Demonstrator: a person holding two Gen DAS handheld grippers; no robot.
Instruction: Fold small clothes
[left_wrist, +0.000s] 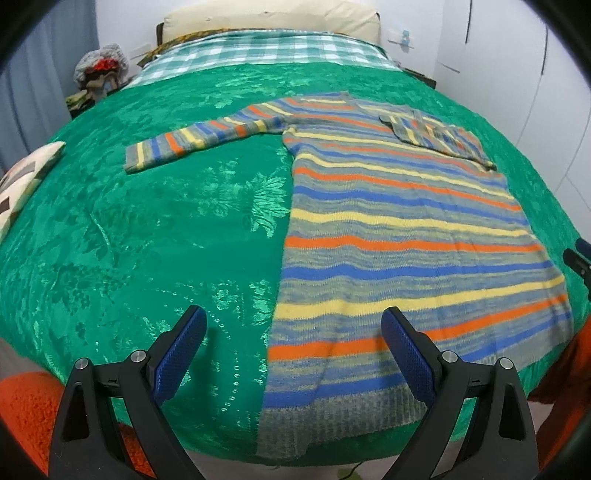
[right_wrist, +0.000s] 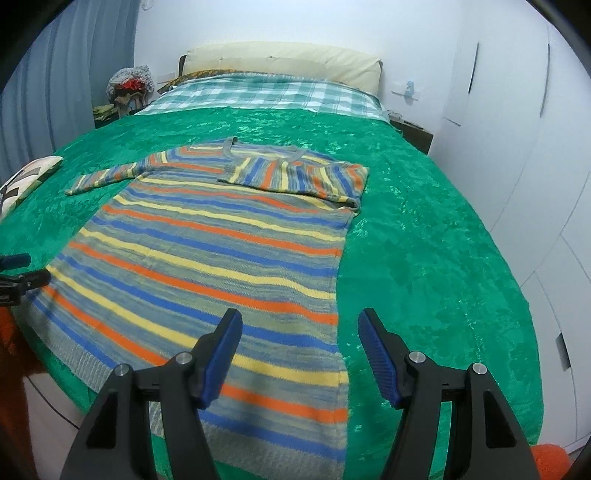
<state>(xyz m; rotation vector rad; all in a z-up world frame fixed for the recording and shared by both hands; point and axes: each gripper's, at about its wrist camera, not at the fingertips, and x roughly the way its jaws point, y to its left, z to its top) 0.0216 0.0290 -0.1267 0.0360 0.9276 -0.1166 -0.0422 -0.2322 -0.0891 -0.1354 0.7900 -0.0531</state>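
Note:
A striped knit sweater (left_wrist: 399, 236) in blue, orange, yellow and grey lies flat on the green bedspread (left_wrist: 147, 236). Its left sleeve (left_wrist: 199, 136) stretches out to the left. Its right sleeve (right_wrist: 295, 173) is folded across the chest. My left gripper (left_wrist: 293, 325) is open and empty above the sweater's lower left corner. My right gripper (right_wrist: 300, 321) is open and empty above the sweater's lower right edge (right_wrist: 340, 332). The right gripper's tip (left_wrist: 578, 258) shows at the right border of the left wrist view, and the left gripper's tip (right_wrist: 22, 273) at the left border of the right wrist view.
A plaid blanket (right_wrist: 266, 92) and cream pillow (right_wrist: 280, 59) lie at the head of the bed. A patterned cushion (left_wrist: 22, 177) sits at the bed's left edge. A nightstand with clutter (right_wrist: 125, 92) stands back left, white wardrobes (right_wrist: 517, 129) on the right.

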